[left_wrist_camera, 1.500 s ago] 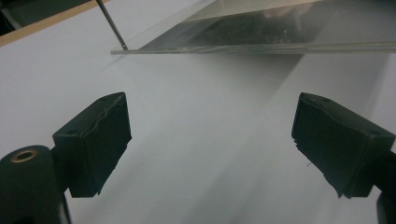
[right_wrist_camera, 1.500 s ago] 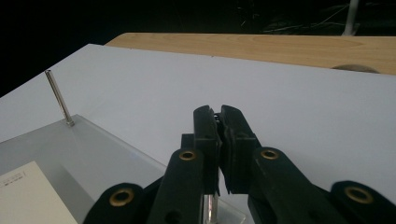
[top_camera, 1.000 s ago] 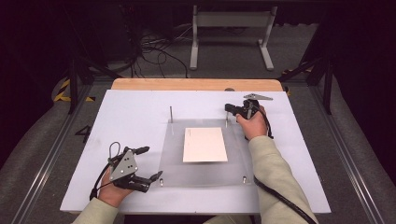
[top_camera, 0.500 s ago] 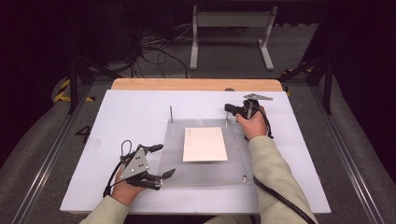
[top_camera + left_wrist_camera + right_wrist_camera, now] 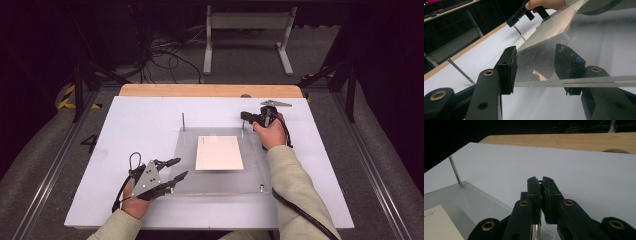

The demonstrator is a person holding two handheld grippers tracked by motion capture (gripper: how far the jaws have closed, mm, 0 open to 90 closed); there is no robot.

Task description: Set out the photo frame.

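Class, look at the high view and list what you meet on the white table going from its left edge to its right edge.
Left gripper → far-left metal pin → cream card on the clear plate → right gripper, closed on the far-right pin.

Clear acrylic plate point(image 5: 220, 165): square, transparent, flat on white counter point(image 5: 135, 125), near its middle. Near edge of plate lies between jaws of left hand-held gripper point(image 5: 172, 169), edge seen end-on in left gripper view point(image 5: 574, 81).

Metal pin point(image 5: 243, 128): thin, upright, at plate's far right corner, clamped at top by right hand-held gripper point(image 5: 245, 116); pin's shaft shows below closed jaws point(image 5: 537, 232).
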